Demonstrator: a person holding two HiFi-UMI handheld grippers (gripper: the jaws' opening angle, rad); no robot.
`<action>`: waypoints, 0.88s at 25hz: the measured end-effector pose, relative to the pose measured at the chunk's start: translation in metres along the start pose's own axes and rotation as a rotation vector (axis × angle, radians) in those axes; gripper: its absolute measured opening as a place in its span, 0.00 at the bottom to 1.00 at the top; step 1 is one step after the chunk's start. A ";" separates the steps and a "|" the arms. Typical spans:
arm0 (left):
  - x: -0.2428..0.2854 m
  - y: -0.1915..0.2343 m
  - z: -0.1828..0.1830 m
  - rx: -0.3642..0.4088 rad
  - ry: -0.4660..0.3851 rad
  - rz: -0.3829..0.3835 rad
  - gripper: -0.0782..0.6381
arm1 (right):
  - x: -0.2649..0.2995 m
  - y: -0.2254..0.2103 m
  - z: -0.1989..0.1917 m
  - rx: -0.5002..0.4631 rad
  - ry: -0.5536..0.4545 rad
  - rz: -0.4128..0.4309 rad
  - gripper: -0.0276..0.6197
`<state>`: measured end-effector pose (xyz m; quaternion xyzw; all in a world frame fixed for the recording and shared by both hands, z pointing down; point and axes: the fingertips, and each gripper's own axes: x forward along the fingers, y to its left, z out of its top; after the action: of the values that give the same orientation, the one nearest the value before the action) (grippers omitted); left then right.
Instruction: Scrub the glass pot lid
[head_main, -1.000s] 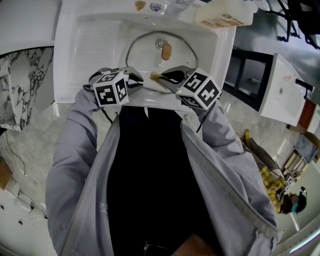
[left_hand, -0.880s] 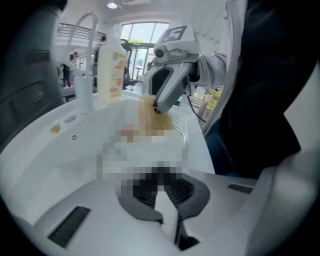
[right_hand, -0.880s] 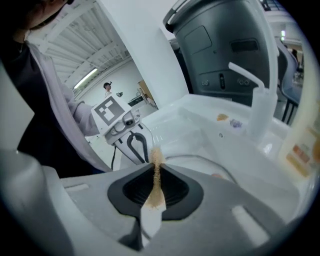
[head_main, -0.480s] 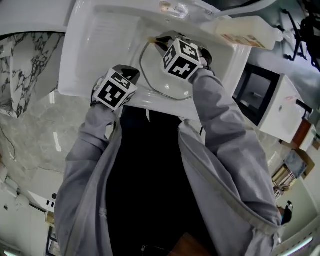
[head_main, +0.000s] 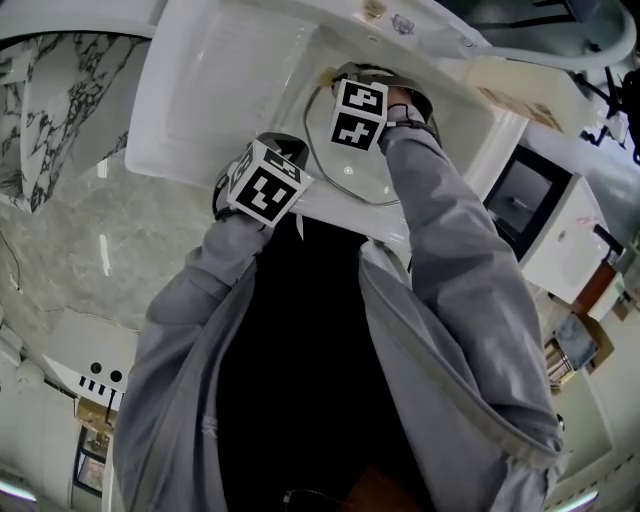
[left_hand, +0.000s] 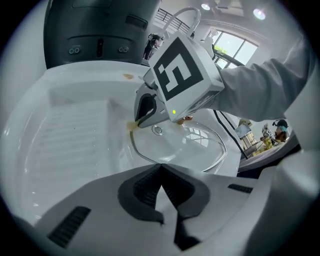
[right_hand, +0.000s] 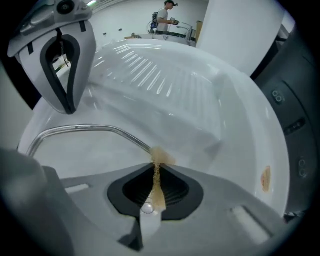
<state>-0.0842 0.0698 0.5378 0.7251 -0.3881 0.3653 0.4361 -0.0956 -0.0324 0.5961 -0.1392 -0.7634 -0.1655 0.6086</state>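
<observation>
The glass pot lid lies in the white sink basin, with a metal rim and a brownish knob. My right gripper is shut on a thin tan brush, and the frayed brush tip rests against the lid's far rim. In the head view its marker cube covers the lid's far side. My left gripper is shut at the lid's near edge by the sink's front rim. I see nothing between its jaws. The left gripper view shows the right gripper over the lid.
The sink has a ribbed draining board to the left of the basin and a drain hole. A tan stain marks the sink wall. A white container sits at the sink's right end. Marble floor lies left.
The right gripper has gone from the sink's near rim across the lid to its far edge, brush in its jaws. The left gripper has shifted right toward the lid. Both cubes have rolled.
</observation>
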 end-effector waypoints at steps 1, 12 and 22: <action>0.001 0.000 0.000 0.002 0.001 -0.003 0.11 | -0.001 0.006 0.004 -0.010 -0.004 0.023 0.09; -0.003 0.013 0.002 -0.017 -0.018 0.038 0.11 | -0.057 0.091 0.033 -0.049 -0.139 0.188 0.09; -0.003 0.009 0.005 -0.003 -0.047 0.061 0.11 | -0.092 0.151 0.015 0.000 -0.144 0.269 0.09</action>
<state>-0.0924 0.0628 0.5366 0.7207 -0.4205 0.3608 0.4166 -0.0264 0.1096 0.5153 -0.2516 -0.7796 -0.0721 0.5689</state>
